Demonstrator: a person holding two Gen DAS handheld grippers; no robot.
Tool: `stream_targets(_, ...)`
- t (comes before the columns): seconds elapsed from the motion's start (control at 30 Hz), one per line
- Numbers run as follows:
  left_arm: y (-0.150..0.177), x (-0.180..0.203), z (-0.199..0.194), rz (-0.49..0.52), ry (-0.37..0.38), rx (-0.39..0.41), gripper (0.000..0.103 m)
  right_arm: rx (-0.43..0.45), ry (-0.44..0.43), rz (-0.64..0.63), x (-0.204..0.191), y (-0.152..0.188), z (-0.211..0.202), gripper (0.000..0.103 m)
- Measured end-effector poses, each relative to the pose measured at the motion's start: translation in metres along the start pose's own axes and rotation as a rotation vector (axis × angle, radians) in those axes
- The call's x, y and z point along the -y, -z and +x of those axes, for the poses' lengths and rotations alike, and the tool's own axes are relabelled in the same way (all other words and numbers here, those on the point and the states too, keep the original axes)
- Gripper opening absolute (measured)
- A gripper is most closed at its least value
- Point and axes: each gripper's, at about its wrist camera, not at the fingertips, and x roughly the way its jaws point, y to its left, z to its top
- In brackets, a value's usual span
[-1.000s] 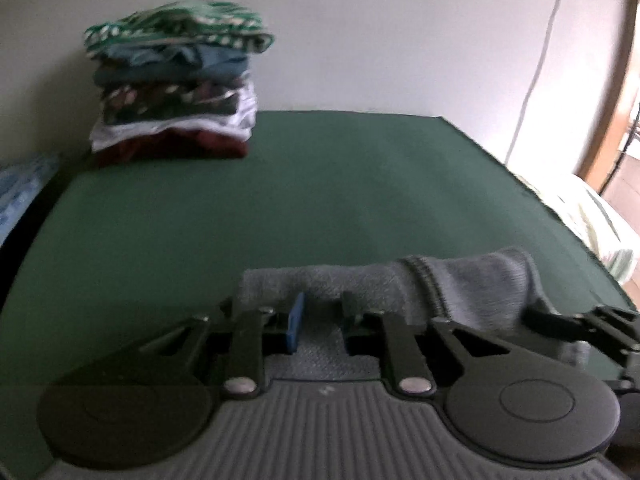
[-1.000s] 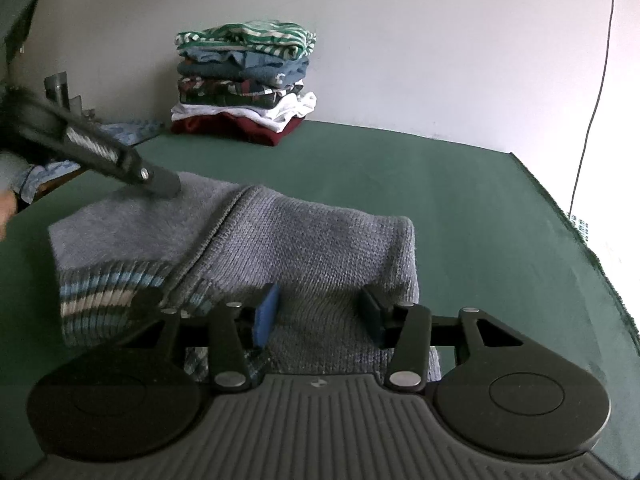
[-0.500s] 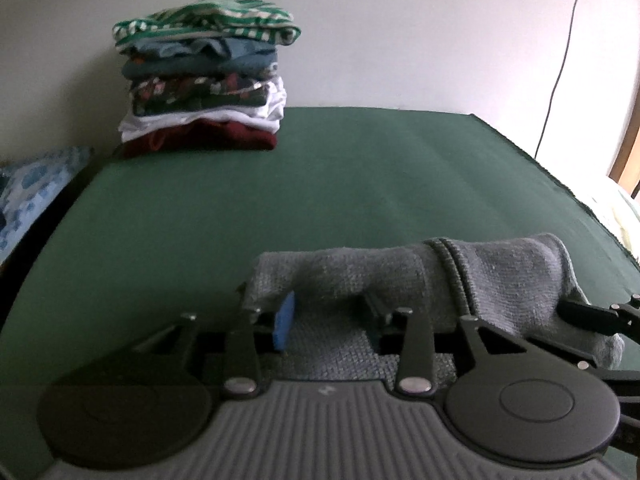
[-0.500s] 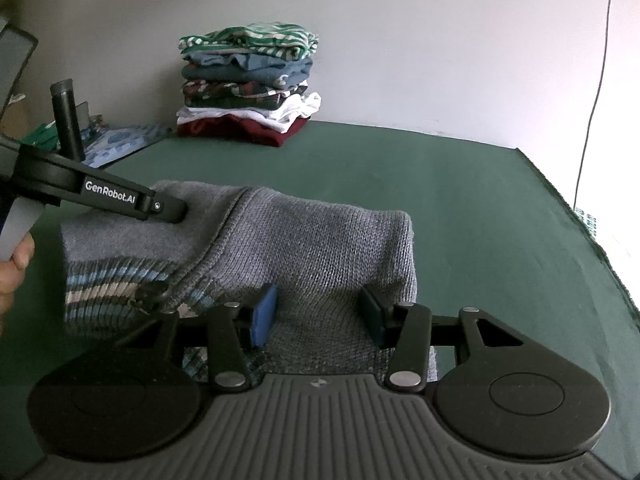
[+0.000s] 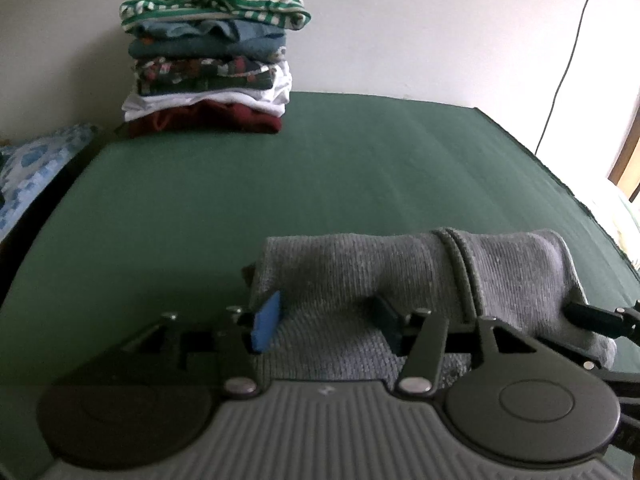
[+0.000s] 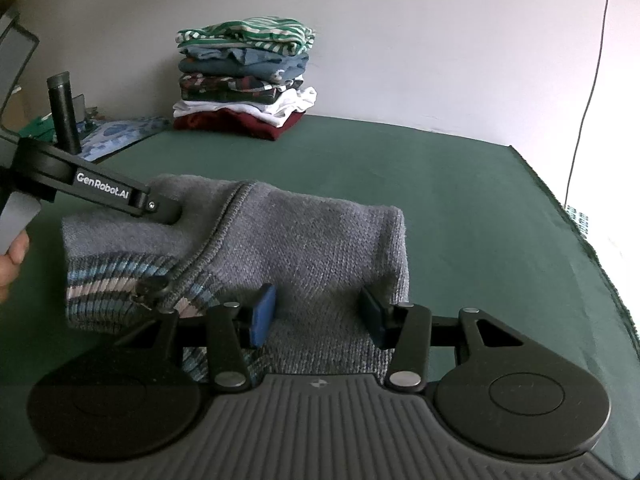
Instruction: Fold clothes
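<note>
Green table [image 6: 460, 184] w/ folded grey sweater [image 6: 304, 240]; both tools apart, L [image 5: 326, 322] just widening.

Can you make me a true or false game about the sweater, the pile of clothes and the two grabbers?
1. The grey sweater lies folded on the green table. True.
2. The pile of clothes sits on top of the sweater. False: the pile is at the far edge by the wall, apart from the sweater.
3. The top piece of the pile is striped green and white. True.
4. The left gripper is squeezed shut on the sweater. False: its jaws have just been opening and stand apart, with the sweater between them.
5. The right gripper is over bare table. False: it is over the sweater, jaws apart.
</note>
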Motion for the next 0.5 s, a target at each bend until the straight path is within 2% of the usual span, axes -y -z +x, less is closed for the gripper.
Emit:
stream_targets(0.3,0.004,-0.001,0.001,0.028,0.023,-0.012,0.067,-0.005,0.024,0.017,0.002,0.002,-0.004,0.05)
stream_targets(0.5,0.006,-0.001,0.003,0.043,0.036,-0.019,0.075,-0.004,0.044,0.028,0.0,-0.011,-0.007,0.052)
